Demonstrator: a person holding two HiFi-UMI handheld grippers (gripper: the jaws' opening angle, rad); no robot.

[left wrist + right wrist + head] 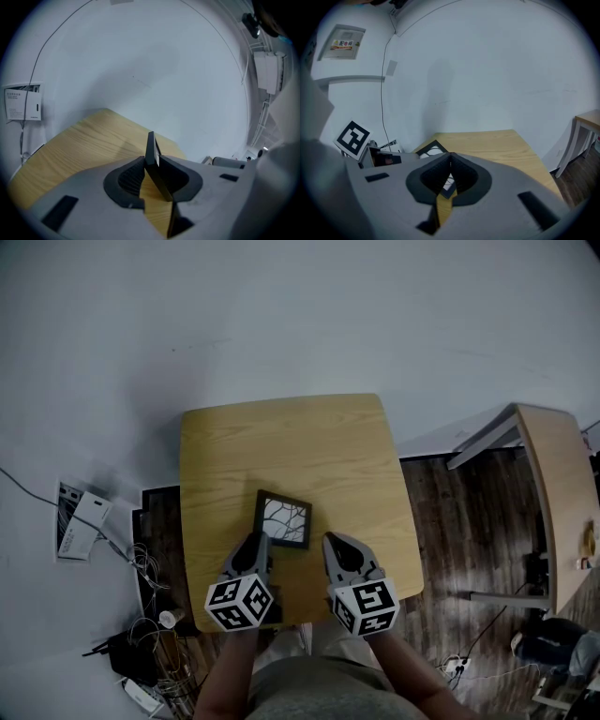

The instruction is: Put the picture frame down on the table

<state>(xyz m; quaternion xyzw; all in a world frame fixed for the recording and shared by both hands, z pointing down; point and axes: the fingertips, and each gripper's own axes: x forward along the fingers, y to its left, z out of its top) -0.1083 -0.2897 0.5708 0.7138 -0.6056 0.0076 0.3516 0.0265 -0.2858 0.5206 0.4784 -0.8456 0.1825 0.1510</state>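
A small black picture frame (282, 519) with a branch drawing rests on the near part of the square wooden table (281, 427). My left gripper (261, 542) is at its near left edge. In the left gripper view the frame (151, 150) appears edge-on between the jaws; it leans on the right pad, and bare wood shows on its left side, so my left gripper (152, 161) stands open around it. My right gripper (336, 542) hovers just right of the frame with its fingertips together and nothing held. The right gripper view shows the frame (431, 150) ahead to the left of the right gripper (450, 157).
A second wooden table (562, 502) stands at the right on dark floorboards (459, 521). Cables and small devices (141, 652) lie on the floor at the left, near a white box (80, 521). A pale wall runs behind the table.
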